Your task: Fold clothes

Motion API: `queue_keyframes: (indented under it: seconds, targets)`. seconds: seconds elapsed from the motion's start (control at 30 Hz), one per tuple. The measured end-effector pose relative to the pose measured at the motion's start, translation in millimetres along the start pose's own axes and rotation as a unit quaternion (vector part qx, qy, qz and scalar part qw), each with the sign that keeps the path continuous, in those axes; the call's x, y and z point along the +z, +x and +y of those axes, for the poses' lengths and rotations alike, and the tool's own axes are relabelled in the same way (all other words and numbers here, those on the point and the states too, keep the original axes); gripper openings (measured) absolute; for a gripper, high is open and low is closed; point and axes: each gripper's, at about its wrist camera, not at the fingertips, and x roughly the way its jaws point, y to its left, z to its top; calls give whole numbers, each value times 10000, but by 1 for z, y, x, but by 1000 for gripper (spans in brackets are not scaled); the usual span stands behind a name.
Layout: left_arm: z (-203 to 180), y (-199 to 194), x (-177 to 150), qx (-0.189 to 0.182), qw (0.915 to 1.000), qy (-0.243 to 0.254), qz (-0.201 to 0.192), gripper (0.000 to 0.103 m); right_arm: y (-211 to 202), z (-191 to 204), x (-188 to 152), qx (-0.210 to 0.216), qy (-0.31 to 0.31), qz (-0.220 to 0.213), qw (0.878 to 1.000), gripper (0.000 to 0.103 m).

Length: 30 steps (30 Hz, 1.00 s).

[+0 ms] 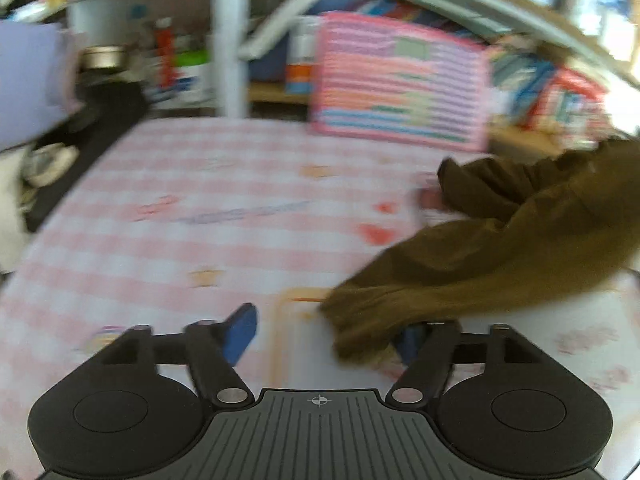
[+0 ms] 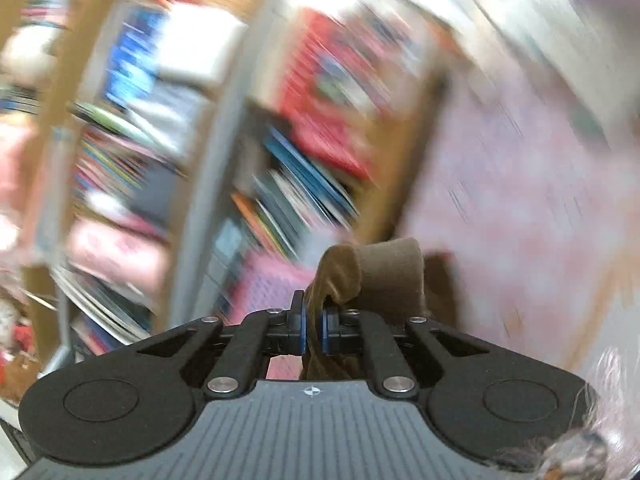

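Observation:
A brown garment (image 1: 500,248) lies rumpled on the pink checked cloth (image 1: 208,208), stretching from the right edge down toward my left gripper (image 1: 326,332). That gripper is open, its blue pads wide apart, and the garment's near end drapes over the right pad (image 1: 412,338); the left pad (image 1: 240,332) is bare. In the right wrist view my right gripper (image 2: 314,330) is shut on a fold of the brown garment (image 2: 384,276), which bunches up above the pads and hangs down between them. This view is heavily blurred.
Behind the checked surface stand shelves with a pink striped package (image 1: 400,80), bottles and boxes. A lilac sleeve (image 1: 32,80) shows at the far left. Blurred bookshelves (image 2: 180,140) fill the right wrist view, with the pink cloth (image 2: 520,200) at right.

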Motion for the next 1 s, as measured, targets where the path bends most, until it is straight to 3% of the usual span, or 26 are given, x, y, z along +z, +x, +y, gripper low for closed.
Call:
queue_keyframes:
  seconds: [0.07,0.17,0.23,0.33,0.4,0.5,0.6,0.63,0.77,1.0]
  targets:
    - [-9,-6,-4,-406,9991,75,-23,77,-10,48,20,516,-795,-306,9950,7]
    - [-14,-12,-10,-515,9986,76,-71,77,-24,129,20,1411,-2252,-395,9632,7]
    - [-4,-14,-9,-419,9990,-134,-114,77,-23,159,-5,1719,-2976,92,9390,7]
    - [16,-17,-8,-185,9982,-534,-199,77,-6,175,-68,1875,-3720,1363,8988,7]
    - [29,-19,-7,-29,9965,-801,-256,77,9,155,-124,1648,-4003,2383,8694,7]
    - [43,-21,-7,87,9949,-960,-290,77,35,101,-203,1008,-3942,3944,8239,7]
    - [50,-22,-9,148,9948,-971,-255,77,43,46,-269,162,-3985,4955,7716,7]
    - [51,-22,-10,157,9950,-952,-245,77,43,36,-280,39,-3918,5148,7625,7]
    - [53,-19,-9,196,9953,-926,-221,77,34,24,-299,-72,-3712,5382,7566,7]
    - [48,-12,2,50,9960,-844,-305,77,21,26,-298,-55,-3658,5368,7603,7]
